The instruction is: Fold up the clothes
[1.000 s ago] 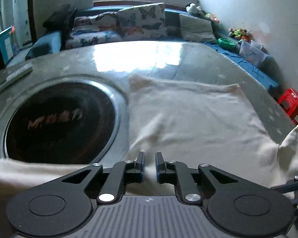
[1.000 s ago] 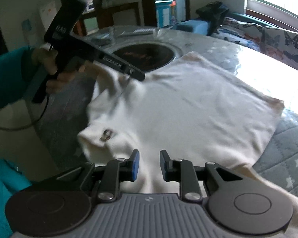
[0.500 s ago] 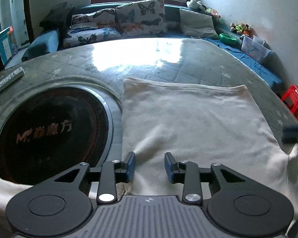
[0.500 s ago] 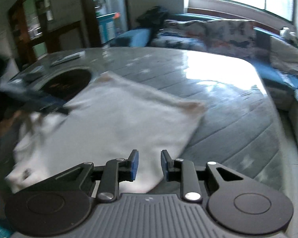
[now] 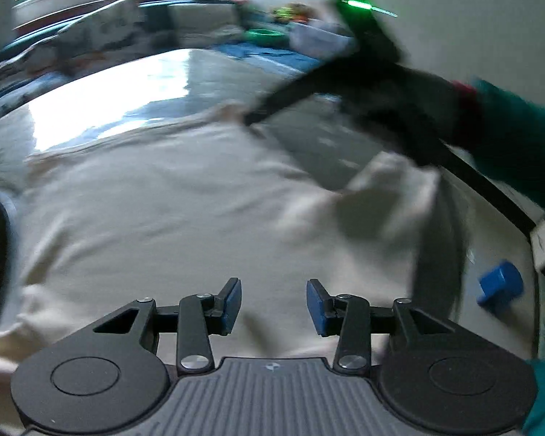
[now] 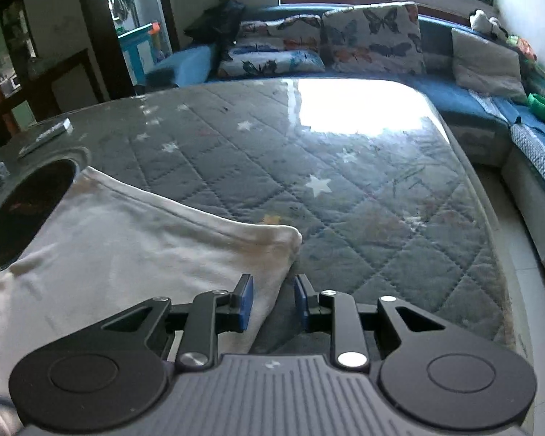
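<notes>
Here, cream garment (image 5: 185,218) lay spread flat on quilted grey table cover (image 6: 345,181), one edge beside dark round inset (image 6: 25,203). Left gripper (image 5: 273,303) hovered over cloth, jaws apart, empty. Right gripper (image 6: 273,299) at garment's corner, jaws parted, gripping nothing.

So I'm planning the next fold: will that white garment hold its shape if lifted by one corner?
Probably not: the white garment lies creased and draped on the quilted table, so it looks floppy. Its far corner curls up, suggesting thin, light cloth.
</notes>
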Demonstrator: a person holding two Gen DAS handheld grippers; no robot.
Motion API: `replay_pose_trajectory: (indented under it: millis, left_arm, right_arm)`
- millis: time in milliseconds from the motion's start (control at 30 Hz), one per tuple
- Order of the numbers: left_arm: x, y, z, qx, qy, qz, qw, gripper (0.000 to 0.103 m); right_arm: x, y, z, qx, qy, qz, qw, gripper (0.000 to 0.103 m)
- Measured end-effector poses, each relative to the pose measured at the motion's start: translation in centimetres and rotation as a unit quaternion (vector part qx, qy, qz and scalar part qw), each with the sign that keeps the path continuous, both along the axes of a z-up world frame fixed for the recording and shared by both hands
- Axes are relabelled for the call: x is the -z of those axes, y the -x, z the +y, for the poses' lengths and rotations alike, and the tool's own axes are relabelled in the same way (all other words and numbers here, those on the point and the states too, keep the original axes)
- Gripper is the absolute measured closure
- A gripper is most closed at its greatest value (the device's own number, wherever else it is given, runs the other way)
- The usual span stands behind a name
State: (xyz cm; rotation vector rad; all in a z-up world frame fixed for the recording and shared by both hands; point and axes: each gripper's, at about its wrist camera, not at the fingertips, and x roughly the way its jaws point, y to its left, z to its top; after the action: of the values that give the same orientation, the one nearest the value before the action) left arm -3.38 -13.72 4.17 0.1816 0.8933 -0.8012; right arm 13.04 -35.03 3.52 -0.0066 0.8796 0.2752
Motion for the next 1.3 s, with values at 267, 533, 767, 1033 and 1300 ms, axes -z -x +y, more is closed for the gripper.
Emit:
replay_pose_trajectory:
  millis: [267, 533, 767, 1033, 1300]
  left_arm:
    - [0.8, 0.2, -2.5, 0.05, 0.007, 0.003, 0.9987, 0.06]
    - [1.2, -2.7, -5.0, 0.055, 0.019, 0.005, 0.9983, 0.059]
    - [1.5, -4.2, -6.1, 0.045, 0.028, 0.01, 0.9986, 0.057]
    - [1.5, -4.1, -5.6, 0.027, 0.029, 0.01, 0.9992, 0.055]
    - [0.7, -2.6, -3.1, -0.011, 0.016, 0.003, 0.9998, 0.053]
  right_arm:
    - [0.1, -1.9, 0.8, -0.008, 0.039, -0.018, 0.999, 0.099]
    - [0.1, -5.9, 0.4, -0.006, 0.076, -0.028, 0.997, 0.1]
    - [-0.1, -9.2, -0.6, -0.009, 0.091, -0.037, 0.995, 0.098]
    - [-4.0, -2.4, -2.6, -0.024, 0.09, -0.046, 0.995, 0.093]
    - [-3.9, 9.9, -3.9, -0.033, 0.101, -0.016, 0.994, 0.091]
